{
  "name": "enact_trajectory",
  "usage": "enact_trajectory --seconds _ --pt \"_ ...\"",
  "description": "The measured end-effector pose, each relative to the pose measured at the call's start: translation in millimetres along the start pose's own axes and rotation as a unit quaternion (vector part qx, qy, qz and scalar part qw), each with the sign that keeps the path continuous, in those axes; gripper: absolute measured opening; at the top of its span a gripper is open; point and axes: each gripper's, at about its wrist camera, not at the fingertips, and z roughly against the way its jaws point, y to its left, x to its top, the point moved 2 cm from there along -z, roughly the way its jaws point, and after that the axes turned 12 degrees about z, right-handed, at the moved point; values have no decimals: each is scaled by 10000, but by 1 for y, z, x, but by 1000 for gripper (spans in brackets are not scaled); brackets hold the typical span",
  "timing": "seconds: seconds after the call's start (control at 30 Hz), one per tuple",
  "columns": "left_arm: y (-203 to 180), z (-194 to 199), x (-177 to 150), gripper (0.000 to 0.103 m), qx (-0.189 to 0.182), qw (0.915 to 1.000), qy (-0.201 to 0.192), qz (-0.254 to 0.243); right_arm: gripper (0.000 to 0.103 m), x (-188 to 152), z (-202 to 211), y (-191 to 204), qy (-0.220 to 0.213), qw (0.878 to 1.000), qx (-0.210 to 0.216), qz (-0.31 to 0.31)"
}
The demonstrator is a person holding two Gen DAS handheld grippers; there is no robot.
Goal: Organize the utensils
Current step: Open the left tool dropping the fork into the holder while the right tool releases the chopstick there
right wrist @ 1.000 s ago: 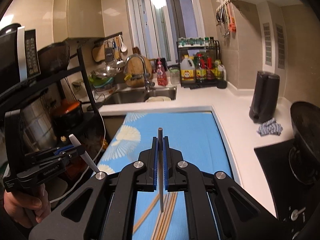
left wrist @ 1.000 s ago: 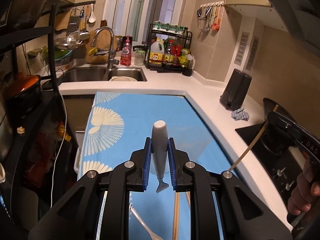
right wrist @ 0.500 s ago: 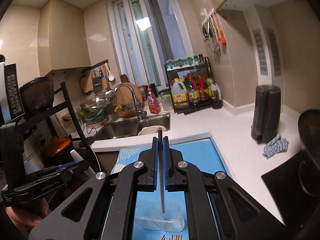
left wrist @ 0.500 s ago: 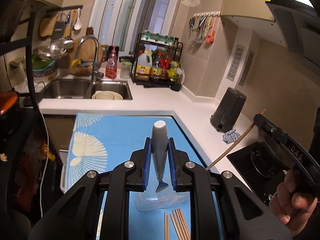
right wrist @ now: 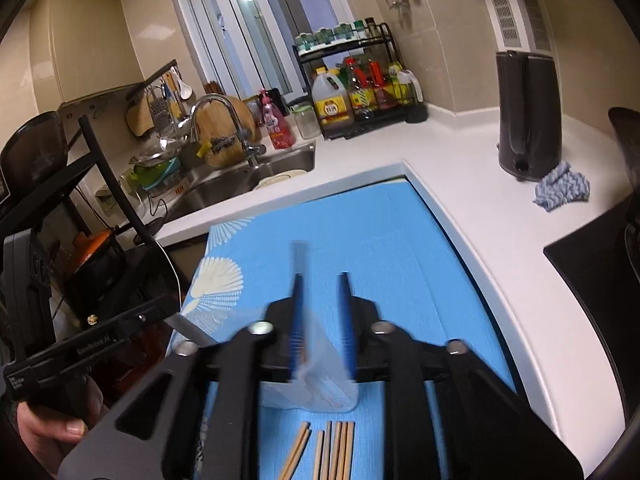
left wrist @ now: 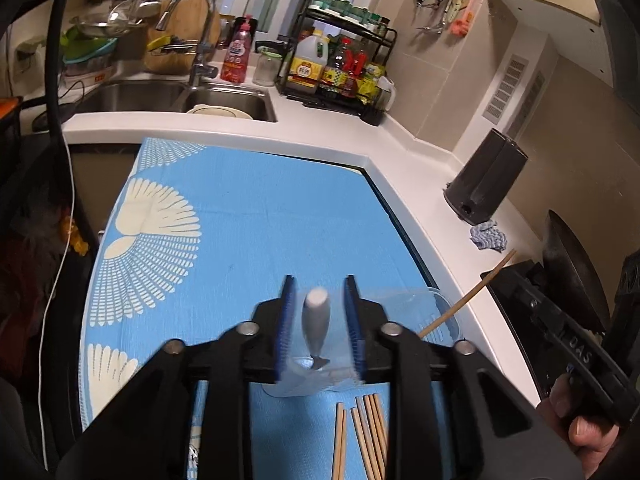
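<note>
- The left hand-held gripper (left wrist: 318, 322) has its blue-padded fingers spread apart; a grey, rounded utensil handle (left wrist: 316, 322) stands blurred in the gap between them, touching neither pad.
- Beneath it sits a clear plastic container (left wrist: 438, 312) on the blue patterned cloth (left wrist: 248, 224) covering the tabletop.
- The right hand-held gripper (right wrist: 320, 322) is likewise parted; a thin, blurred stick (right wrist: 299, 264) lies against its left pad, above the same container.
- Light wooden chopsticks (right wrist: 334, 454) lie loose on the cloth, nearer than the container.
</note>
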Motion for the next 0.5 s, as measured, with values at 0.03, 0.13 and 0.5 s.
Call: enact_trajectory --seconds 0.03,0.13,0.5 --pt "1 3 1 41 -18 10000 -51 47 46 -2 1 -2 23 10000 -70 5" --pt "-1 16 2 49 3 9996 -270 8 46 -7 5 -5 75 9997 -217 59" --pt "-16 75 -21 54 124 9935 -1047 -426 46 -27 60 -5 -315 9977 -491 352"
